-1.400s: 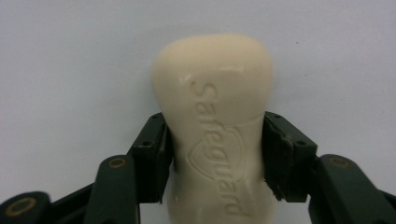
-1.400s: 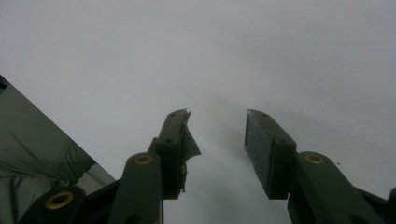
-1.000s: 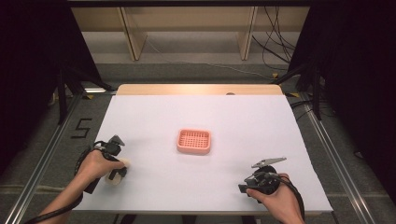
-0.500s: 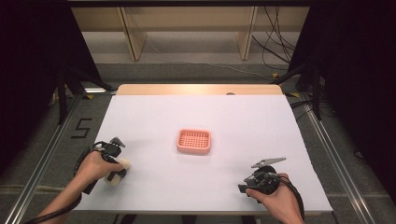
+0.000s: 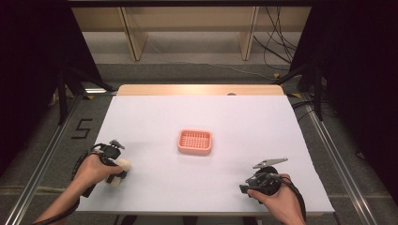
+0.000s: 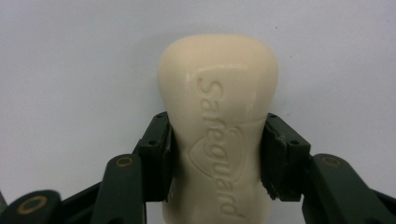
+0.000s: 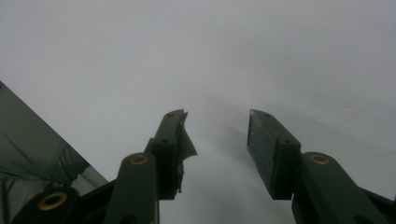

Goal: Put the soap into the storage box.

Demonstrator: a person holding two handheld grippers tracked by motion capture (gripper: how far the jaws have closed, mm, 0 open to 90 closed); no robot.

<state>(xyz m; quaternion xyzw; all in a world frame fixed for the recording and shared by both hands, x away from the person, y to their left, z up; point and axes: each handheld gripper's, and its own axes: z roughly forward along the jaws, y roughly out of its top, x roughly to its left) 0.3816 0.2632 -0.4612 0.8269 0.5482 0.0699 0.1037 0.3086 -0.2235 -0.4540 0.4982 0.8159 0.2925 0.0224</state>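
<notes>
A cream bar of soap (image 6: 219, 126) with raised lettering is clamped between the two black jaws of my left gripper (image 6: 217, 158). In the high view the left gripper (image 5: 118, 171) sits at the front left of the white table, the soap (image 5: 123, 165) pale at its tip. A pink perforated soap dish (image 5: 195, 142) lies in the middle of the table, well right of the soap. My right gripper (image 7: 215, 140) stands open over bare white table, nothing between its jaws. It rests at the front right (image 5: 244, 188) in the high view.
The white table (image 5: 197, 117) has a wooden strip along its far edge. Metal rails run along both sides, and shelving legs and cables stand on the floor beyond. A dark cloth fold (image 7: 32, 149) shows at the left of the right gripper view.
The left hand with the soap has shifted slightly. The right gripper and the dish have stayed put.
</notes>
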